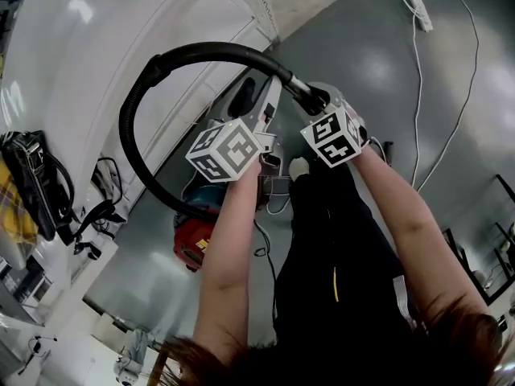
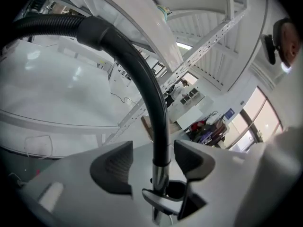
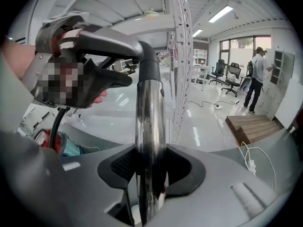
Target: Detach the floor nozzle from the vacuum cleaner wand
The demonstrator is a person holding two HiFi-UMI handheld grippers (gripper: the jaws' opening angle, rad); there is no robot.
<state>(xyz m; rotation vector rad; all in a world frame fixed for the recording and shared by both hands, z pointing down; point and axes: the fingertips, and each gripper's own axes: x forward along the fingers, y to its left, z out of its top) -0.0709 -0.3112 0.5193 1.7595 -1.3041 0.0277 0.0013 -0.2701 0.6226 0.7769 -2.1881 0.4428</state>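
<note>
Right gripper (image 3: 151, 170) clamped on chrome wand (image 3: 150, 112); hold firm. My left gripper (image 2: 154, 167) gapes loose round hose (image 2: 146, 86); regrip before pulling floor nozzle, out of sight.

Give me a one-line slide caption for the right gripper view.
Right gripper clamps the shiny chrome vacuum wand tube below its black curved handle.

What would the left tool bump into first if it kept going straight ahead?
Probably the black vacuum hose, which already stands between its open jaws, untouched; how far off is hard to judge.
</note>
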